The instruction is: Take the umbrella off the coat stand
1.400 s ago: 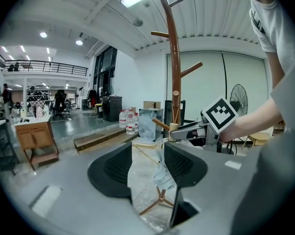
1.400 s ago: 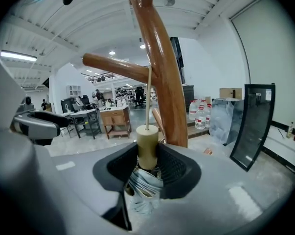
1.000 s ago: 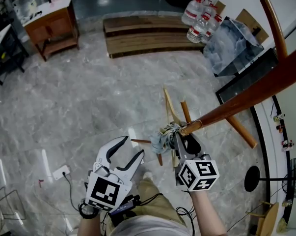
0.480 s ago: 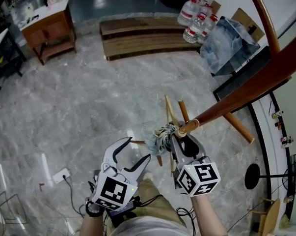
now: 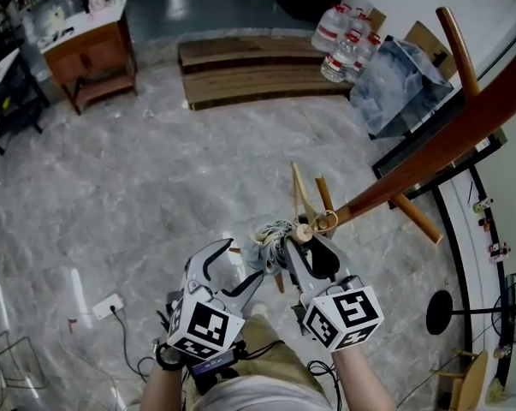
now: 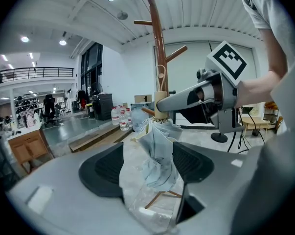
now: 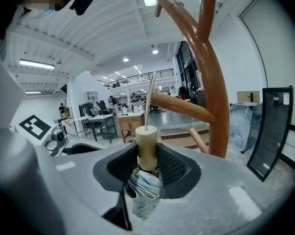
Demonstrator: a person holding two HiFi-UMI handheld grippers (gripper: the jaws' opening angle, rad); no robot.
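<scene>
My right gripper clamped the umbrella by its cream handle beside the coat stand, while my left gripper was opening around its folded cloth.

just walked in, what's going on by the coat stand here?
A person with a gripper in each hand is taking a folded umbrella off the coat stand. The right gripper is clamped on the umbrella's cream handle, close to a peg tip. The left gripper has the hanging fabric between its jaws, which are opening and not pressing on it.
</scene>
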